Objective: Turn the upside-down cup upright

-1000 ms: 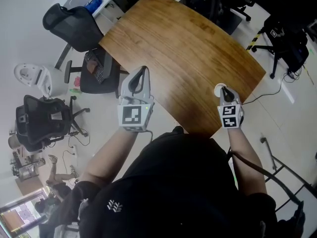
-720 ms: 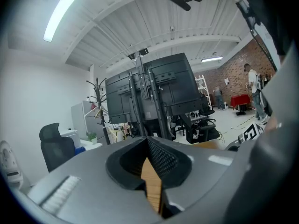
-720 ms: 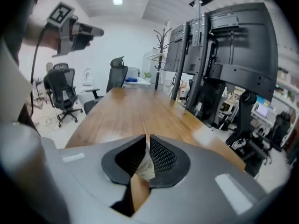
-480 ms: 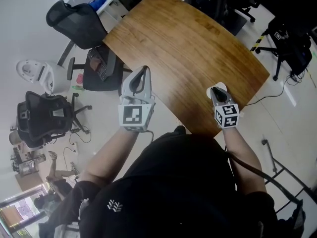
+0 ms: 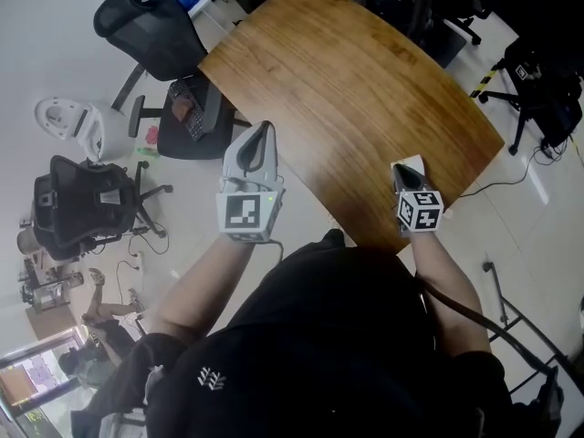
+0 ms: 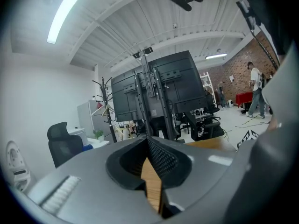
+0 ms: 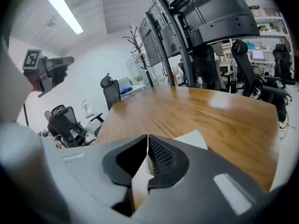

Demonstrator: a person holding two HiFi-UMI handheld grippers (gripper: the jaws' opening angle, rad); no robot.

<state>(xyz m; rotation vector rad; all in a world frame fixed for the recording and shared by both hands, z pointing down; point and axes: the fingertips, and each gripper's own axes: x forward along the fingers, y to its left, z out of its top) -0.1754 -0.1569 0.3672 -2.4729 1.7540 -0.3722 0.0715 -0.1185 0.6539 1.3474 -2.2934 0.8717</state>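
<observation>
A small white cup (image 5: pixel 410 163) stands at the near right edge of the wooden table (image 5: pixel 347 80). My right gripper (image 5: pixel 406 173) reaches onto it from the near side and covers most of it. In the right gripper view the cup (image 7: pixel 192 138) shows past the right jaw, and its white fills the slit between the pads. The right gripper (image 7: pixel 147 136) has its jaws together on that white wall; they have just been closing. How the cup stands I cannot tell. My left gripper (image 5: pixel 262 128) hovers shut and empty over the table's near left edge, with only wood (image 6: pixel 152 181) behind its jaws.
Black office chairs (image 5: pixel 151 30) (image 5: pixel 78 217) and a chair with a keyboard on it (image 5: pixel 187 121) stand left of the table. Monitor stands (image 7: pixel 187 31) rise past its far end. The cup is close to the table's edge, and the floor lies to the right.
The right gripper has rolled and sunk onto the cup, so its marker cube now shows a corner. The cup's round rim, plain a second ago, is mostly covered. The left gripper has stayed put.
</observation>
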